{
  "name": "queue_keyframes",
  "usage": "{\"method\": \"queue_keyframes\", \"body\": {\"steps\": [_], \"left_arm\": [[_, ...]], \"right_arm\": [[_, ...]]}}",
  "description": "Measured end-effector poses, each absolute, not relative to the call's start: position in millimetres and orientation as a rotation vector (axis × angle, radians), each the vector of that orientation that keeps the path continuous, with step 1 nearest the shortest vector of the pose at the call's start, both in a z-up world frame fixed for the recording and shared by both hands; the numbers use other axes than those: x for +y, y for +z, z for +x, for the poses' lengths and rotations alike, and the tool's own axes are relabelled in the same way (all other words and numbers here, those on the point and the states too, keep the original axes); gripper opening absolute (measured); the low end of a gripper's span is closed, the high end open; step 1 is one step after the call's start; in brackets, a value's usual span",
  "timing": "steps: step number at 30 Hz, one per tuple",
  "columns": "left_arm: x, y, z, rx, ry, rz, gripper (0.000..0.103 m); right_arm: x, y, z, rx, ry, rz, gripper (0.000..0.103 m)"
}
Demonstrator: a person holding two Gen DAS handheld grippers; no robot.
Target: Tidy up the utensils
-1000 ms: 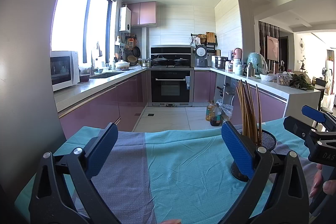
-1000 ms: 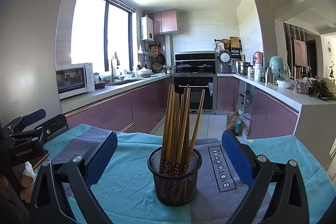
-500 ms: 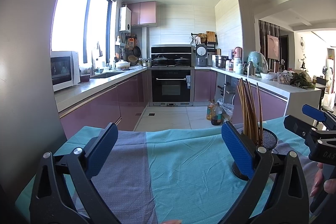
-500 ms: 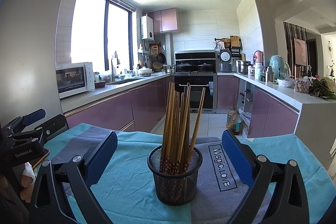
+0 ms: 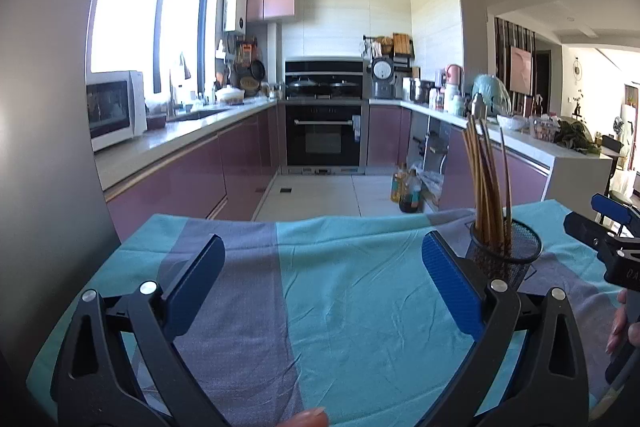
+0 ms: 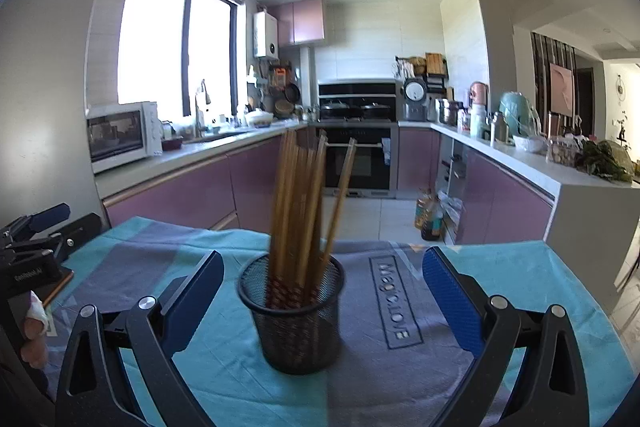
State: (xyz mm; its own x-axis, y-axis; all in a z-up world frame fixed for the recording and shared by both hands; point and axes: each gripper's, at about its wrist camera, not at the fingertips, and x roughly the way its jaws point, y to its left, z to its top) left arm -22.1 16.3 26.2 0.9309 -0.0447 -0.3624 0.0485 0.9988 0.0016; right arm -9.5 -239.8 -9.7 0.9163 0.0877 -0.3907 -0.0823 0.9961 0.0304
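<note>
A kitchen table draped in a teal and grey cloth is seen from two gripper-mounted cameras, and every place below is given relative to the black mesh cup that stands upright on that cloth.

Far to the left of the cup, at the edge of the right wrist view, the left gripper is seen side on, held in a hand whose fingers show below it. In its own view the left gripper is spread wide, its blue pads well apart, with nothing but bare cloth between them; the cup sits beyond and to the right of its right pad.

The cup is filled with a bundle of wooden chopsticks, stood on end and fanned slightly outward above the rim; their image is blurred in the right wrist view. The right gripper is also spread wide, and the cup is framed between its two blue pads, closer to the left one, without being touched by either.

To the right of the cup, printed lettering is seen on the grey band of the cloth.

Behind the cup, purple cabinets, a white microwave and a black oven are seen.
</note>
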Motion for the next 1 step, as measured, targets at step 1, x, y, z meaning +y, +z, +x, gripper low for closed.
{"method": "queue_keyframes", "body": {"steps": [1], "left_arm": [[19.7, 21.3, -14.9, 0.404, -0.036, 0.015, 0.097]], "right_arm": [[-249.7, -18.4, 0.1, 0.465, 0.049, 0.001, 0.096]]}}
